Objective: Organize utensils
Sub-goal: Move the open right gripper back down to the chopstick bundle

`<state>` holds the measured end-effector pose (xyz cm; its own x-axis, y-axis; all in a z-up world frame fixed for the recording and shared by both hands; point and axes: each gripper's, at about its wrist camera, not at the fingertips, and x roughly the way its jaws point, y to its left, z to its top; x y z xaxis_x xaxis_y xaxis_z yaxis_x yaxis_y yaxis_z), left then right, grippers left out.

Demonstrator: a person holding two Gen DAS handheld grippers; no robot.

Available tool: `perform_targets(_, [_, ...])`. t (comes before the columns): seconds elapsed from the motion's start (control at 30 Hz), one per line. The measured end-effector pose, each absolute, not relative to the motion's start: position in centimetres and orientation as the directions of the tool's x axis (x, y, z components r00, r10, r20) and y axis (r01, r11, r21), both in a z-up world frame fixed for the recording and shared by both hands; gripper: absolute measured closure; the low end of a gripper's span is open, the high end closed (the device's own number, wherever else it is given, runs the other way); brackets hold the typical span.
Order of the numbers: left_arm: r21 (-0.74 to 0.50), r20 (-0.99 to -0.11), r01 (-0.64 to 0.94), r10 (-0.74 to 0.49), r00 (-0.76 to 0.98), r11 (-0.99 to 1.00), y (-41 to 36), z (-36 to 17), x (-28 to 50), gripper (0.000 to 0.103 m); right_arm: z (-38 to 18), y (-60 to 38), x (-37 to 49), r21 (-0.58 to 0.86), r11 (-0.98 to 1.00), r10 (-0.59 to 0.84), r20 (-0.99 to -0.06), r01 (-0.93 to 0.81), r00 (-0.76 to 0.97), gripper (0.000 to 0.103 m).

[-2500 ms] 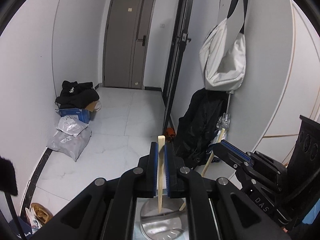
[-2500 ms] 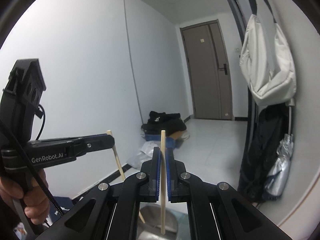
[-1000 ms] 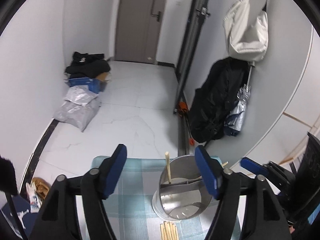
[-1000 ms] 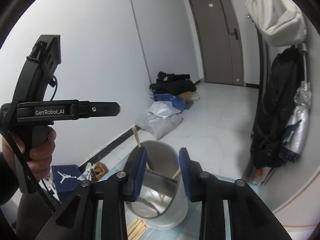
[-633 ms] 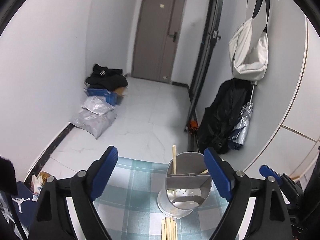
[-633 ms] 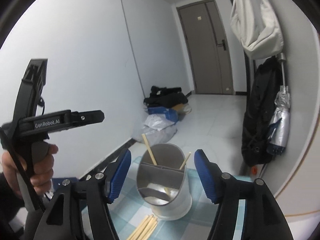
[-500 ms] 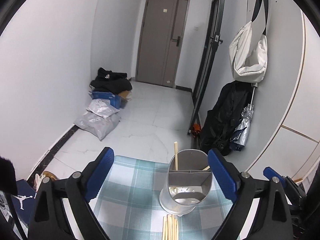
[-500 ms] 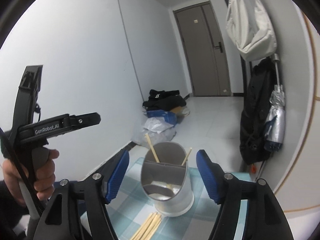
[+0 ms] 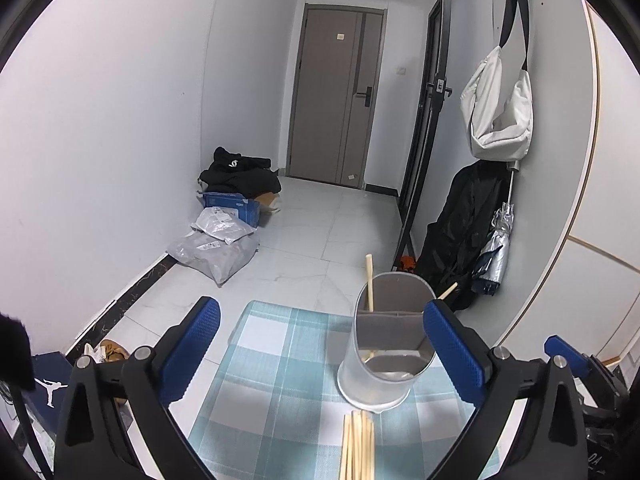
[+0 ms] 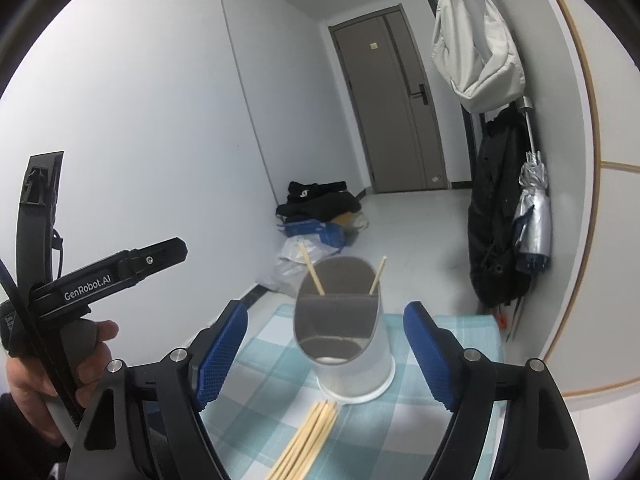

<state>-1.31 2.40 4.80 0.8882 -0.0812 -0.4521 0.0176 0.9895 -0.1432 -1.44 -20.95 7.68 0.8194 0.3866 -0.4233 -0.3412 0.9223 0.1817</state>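
A grey metal utensil holder (image 9: pixel 386 342) (image 10: pixel 340 328) with a divider stands on a blue-and-white checked cloth (image 9: pixel 280 376) (image 10: pixel 256 368). Two wooden chopsticks (image 9: pixel 369 282) (image 10: pixel 312 270) lean inside its far compartment, one at each side. A bundle of several loose chopsticks (image 9: pixel 358 444) (image 10: pixel 308 440) lies on the cloth just in front of the holder. My left gripper (image 9: pixel 320 352) is open and empty, above and behind the bundle. My right gripper (image 10: pixel 326 352) is open and empty, with the holder seen between its fingers. The left gripper's body (image 10: pixel 100 280) shows at the left of the right wrist view.
The table's far edge drops to a white tiled floor. Bags and a blue box (image 9: pixel 230 224) lie on the floor at the left wall. A black coat and a folded umbrella (image 9: pixel 498 248) hang at the right wall, under a white bag (image 9: pixel 498 112).
Both grippers were shut on a chopstick each over the holder. They have let go, opened wide and drawn back and up; the two chopsticks now stand in the holder.
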Motion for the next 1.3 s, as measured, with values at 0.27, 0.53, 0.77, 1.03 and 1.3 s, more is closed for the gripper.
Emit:
perform_targets(0.27, [-0.143,-0.474,-0.005,-0.064,0.878,0.99,2.6,2.3,-1.7,0.003,5.1,-20.6,-1.7,0.186,0.927,0.375,-0.464,-0.325,0.802,0.022])
perform_targets(0.53, [-0.169,-0.548,-0.027,-0.071,0.834,0.985,2.9,-1.5,-0.4,0.003,1.5,-20.1,-0.9,0.168,0.94,0.338,-0.577,-0.298,0.743,0.022])
perform_targets(0.77, [-0.201,-0.642,-0.041,-0.1,0.761,0.979,4.4,-5.0,0.6,0.003,-2.0,-19.4,0.8,0.158,0.949,0.304,-0.689,-0.273,0.658,0.022])
perform_targets(1.03, [-0.184,-0.7,-0.076,-0.077,0.71,0.98,5.2,-6.1,2.2,0.003,-7.0,-17.6,3.4,0.151,0.955,0.266,-0.817,-0.255,0.511,0.027])
perform_targets(1.3, [-0.172,-0.718,-0.099,-0.056,0.694,0.98,5.7,-6.4,2.6,0.003,-9.7,-15.6,4.7,0.149,0.954,0.25,-0.874,-0.258,0.418,0.048])
